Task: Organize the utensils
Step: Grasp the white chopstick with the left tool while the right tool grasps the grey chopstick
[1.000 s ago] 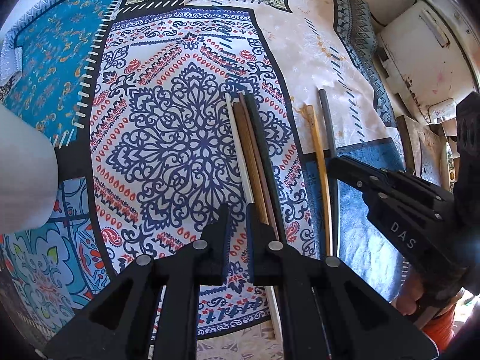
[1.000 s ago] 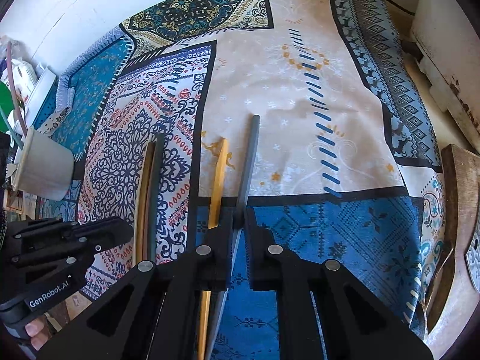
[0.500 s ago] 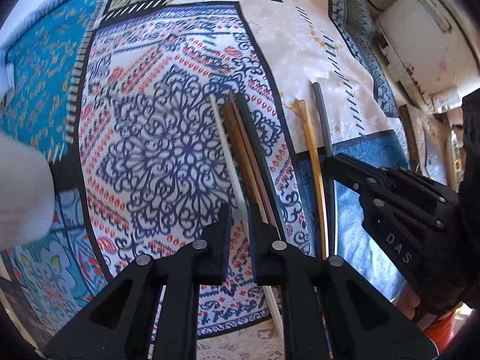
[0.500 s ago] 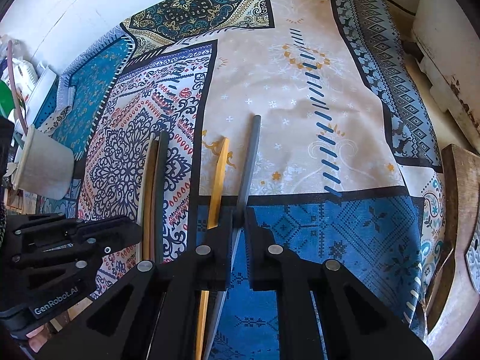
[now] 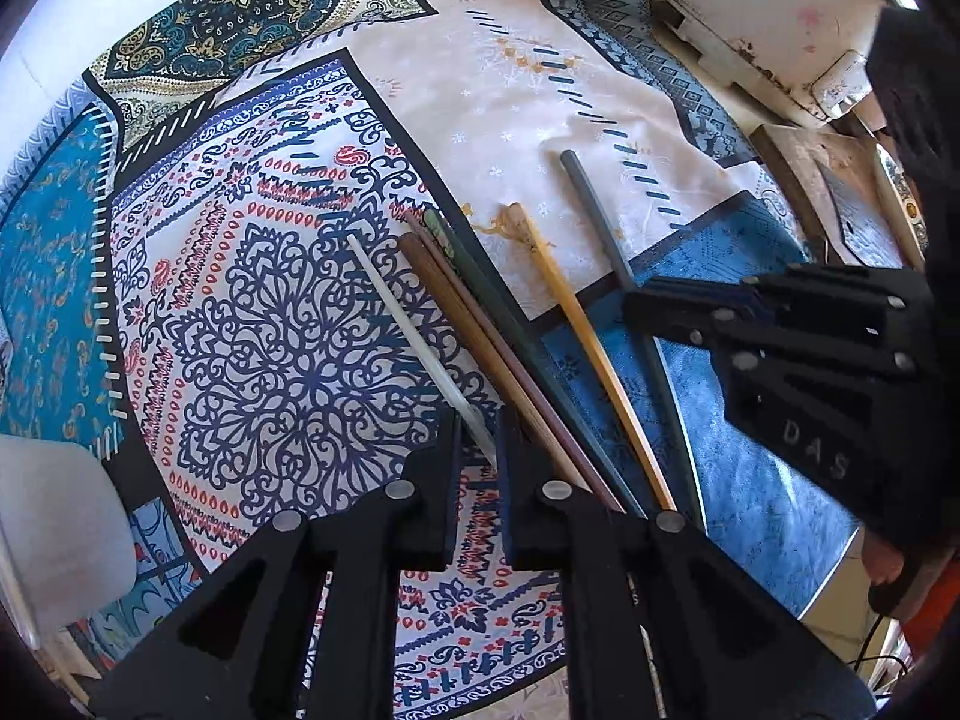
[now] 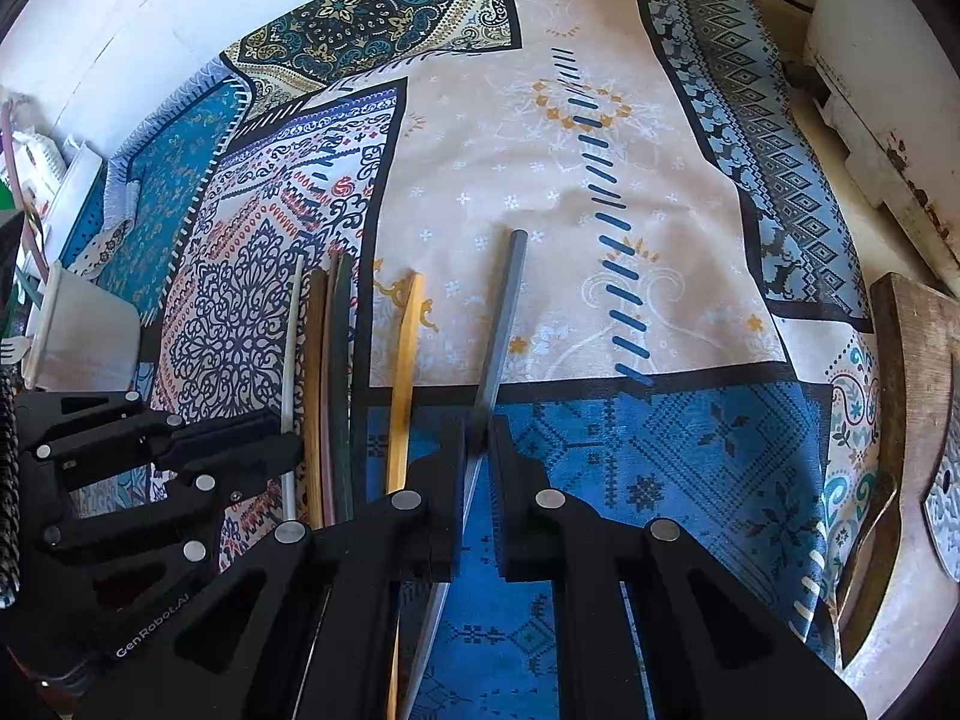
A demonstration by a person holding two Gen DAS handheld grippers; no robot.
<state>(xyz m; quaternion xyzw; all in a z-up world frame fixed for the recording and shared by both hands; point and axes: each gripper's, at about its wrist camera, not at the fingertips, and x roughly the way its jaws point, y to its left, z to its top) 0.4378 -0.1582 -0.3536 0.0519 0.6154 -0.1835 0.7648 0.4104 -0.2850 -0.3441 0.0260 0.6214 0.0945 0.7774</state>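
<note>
White chopstick has swung aslant — left gripper clamps it; right gripper clamps grey chopstick.

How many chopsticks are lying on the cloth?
6, though the bundle may hide more. White one between the left gripper's fingers; light brown, reddish and dark green bunched beside it; yellow one alone; grey one in the right gripper.
</note>
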